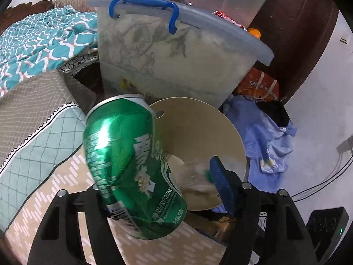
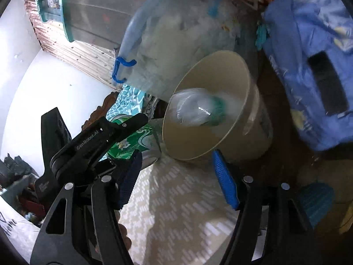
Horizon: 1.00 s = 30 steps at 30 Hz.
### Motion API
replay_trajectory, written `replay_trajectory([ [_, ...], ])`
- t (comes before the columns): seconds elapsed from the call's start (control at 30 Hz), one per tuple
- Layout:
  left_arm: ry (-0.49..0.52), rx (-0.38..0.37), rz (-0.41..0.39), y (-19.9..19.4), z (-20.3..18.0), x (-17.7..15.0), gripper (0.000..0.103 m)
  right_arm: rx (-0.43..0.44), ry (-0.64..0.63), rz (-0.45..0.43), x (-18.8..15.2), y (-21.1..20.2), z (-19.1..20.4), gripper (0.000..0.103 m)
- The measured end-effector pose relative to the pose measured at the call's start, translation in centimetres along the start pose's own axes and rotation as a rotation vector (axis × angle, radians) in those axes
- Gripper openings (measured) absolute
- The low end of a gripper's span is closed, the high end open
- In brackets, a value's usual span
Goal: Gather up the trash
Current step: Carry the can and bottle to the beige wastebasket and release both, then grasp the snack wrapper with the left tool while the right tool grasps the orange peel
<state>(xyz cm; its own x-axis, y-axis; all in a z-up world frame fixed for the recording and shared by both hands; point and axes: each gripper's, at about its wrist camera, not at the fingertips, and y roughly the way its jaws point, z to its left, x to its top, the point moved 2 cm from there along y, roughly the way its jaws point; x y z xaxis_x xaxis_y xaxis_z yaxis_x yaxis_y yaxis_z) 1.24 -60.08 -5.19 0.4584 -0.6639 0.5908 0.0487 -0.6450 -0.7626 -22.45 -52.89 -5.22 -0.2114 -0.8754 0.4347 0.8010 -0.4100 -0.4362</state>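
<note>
Your left gripper (image 1: 163, 190) has its fingers spread apart; the dented green can (image 1: 132, 167) sits tilted between them, resting against the left finger and clear of the blue pad (image 1: 220, 183) on the right, just above the near rim of the beige bin (image 1: 198, 119). Your right gripper (image 2: 176, 181) is also parted with nothing between its pads, aimed at the same bin, where a blurred clear plastic bottle (image 2: 194, 108) with a green label lies inside the mouth. Behind the bin stands a translucent storage tub (image 1: 176, 53) with a blue handle.
</note>
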Motion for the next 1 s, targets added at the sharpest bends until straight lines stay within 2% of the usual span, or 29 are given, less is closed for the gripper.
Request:
replay_trajectory([
  [0.13,0.028,-0.027,0.013,0.0,-0.4,-0.2,0.071,-0.009,-0.005,-0.007,-0.9,0.0,0.0,0.067],
  [0.2,0.088,-0.063,0.051,0.0,-1.3,-0.6,0.083,-0.014,-0.003,-0.016,-1.5,-0.3,0.1,0.067],
  [0.3,0.150,-0.079,0.054,-0.7,-2.2,-0.7,0.093,-0.020,-0.011,-0.023,-2.2,-0.6,0.2,0.067],
  [0.57,0.185,-0.149,0.028,-3.1,-3.3,1.2,0.094,-0.025,-0.054,-0.028,-3.0,-1.0,1.0,0.067],
  [0.73,0.122,-0.220,-0.009,-6.4,-2.6,1.7,0.094,-0.021,-0.083,-0.048,-2.9,-1.6,1.7,0.067],
  [0.83,0.057,-0.235,-0.042,-9.5,-0.6,0.5,0.094,0.000,-0.111,-0.054,-3.2,-1.9,2.7,0.067],
  [1.0,-0.007,-0.151,-0.068,-14.4,4.2,-4.0,0.094,0.033,-0.185,-0.015,-4.8,-1.2,4.8,0.058],
])
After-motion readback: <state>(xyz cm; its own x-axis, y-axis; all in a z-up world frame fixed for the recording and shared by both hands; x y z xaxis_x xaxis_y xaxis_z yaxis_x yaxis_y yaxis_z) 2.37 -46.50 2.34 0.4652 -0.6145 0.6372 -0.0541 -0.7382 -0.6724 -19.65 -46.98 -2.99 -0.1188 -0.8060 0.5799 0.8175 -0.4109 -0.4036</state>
